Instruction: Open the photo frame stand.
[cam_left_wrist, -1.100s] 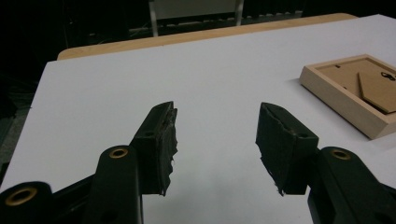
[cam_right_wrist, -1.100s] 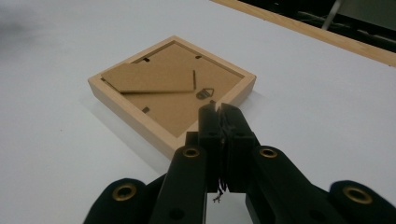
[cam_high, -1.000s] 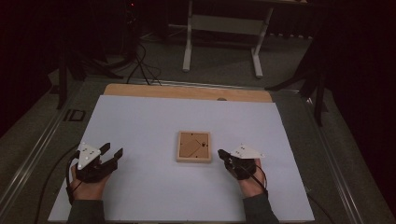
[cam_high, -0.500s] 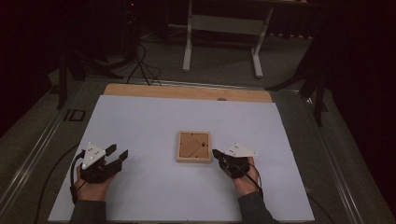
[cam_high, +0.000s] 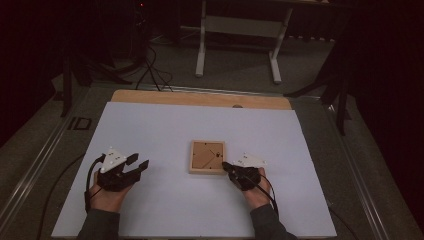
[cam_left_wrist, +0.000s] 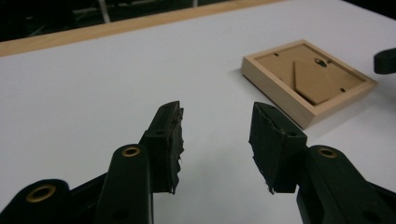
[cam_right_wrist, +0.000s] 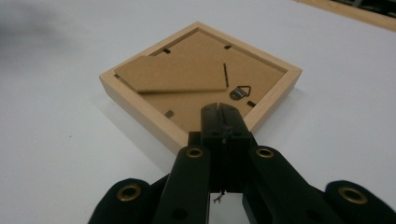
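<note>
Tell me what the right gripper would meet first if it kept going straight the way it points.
Most likely the wooden picture frame: the right gripper, jaws shut, points at its near corner, tips seemingly over the rim.

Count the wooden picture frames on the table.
1. The square light-wood picture frame lies back side up near the middle of the white table, just ahead of the shut right gripper. No others visible.
</note>
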